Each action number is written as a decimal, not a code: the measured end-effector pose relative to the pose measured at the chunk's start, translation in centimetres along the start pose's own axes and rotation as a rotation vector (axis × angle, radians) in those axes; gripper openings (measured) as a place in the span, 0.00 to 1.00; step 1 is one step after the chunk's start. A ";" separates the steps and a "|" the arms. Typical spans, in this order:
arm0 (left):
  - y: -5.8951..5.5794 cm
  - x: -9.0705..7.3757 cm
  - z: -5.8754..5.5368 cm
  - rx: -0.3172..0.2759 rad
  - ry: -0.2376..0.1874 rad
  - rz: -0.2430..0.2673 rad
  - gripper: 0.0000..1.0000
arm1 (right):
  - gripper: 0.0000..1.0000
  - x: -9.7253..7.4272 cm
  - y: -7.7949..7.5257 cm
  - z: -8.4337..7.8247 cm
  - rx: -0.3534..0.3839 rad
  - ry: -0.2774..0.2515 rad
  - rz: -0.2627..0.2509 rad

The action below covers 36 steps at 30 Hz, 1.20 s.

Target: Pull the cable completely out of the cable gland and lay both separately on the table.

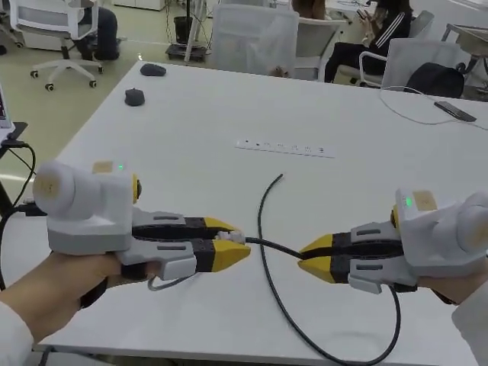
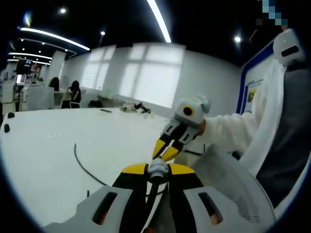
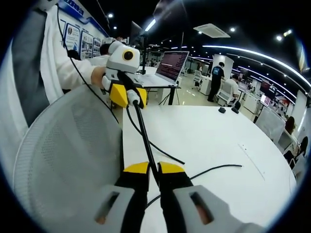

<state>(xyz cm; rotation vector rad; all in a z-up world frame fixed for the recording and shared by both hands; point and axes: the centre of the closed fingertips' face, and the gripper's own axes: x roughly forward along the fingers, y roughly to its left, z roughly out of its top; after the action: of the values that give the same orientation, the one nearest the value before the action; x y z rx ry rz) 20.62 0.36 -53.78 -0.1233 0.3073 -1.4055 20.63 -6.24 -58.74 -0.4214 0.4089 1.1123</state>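
Open office, chairs and people beyond; white worktop (image 1: pixel 191 137) in front of me. My left hand-held gripper (image 1: pixel 241 241) clamped on cable gland (image 1: pixel 235 237), held above worktop as anchor. My right hand-held gripper (image 1: pixel 303 257) faces it, jaws pinched on black cable (image 1: pixel 259 221) near gland, so pull would run straight along gland's axis. Short span between them looks taut; I judge cable not yet out of gland. Slack loops behind right hand and lies across worktop, free end near middle. Neither part laid down yet.
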 end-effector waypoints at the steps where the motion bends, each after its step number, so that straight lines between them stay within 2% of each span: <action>1: 0.0 0.0 0.0 0.001 0.000 0.001 0.17 | 0.04 0.0 0.0 0.0 -0.002 0.001 0.000; 15: 0.1 -0.2 0.3 -0.004 -0.015 0.009 0.17 | 0.05 -0.1 -0.1 0.4 0.009 0.003 -0.010; 19: 0.1 -0.1 0.4 -0.002 -0.020 0.006 0.17 | 0.10 -0.2 -0.2 1.3 -0.009 0.018 -0.013; 21: 0.1 -0.1 0.5 -0.001 -0.026 0.005 0.17 | 0.13 -0.1 0.1 2.3 -0.029 0.000 0.001; 24: 0.1 -0.1 0.6 0.002 -0.028 0.006 0.17 | 0.13 0.2 0.4 3.4 -0.050 -0.024 0.022; 29: 0.1 -0.1 0.8 0.002 -0.035 0.005 0.17 | 0.19 1.6 1.2 5.7 -0.116 -0.065 0.066; 33: 0.1 -0.1 0.7 0.006 -0.029 0.001 0.17 | 0.21 2.4 1.6 6.5 -0.143 -0.073 0.104; 36: 0.1 -0.1 0.7 0.010 -0.032 0.000 0.17 | 0.20 3.1 1.7 6.5 -0.163 -0.059 0.124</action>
<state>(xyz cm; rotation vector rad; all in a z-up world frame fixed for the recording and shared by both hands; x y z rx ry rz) 20.88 0.40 -53.09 -0.1370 0.2736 -1.4034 20.92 0.09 -55.03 -0.5102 0.2966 1.2804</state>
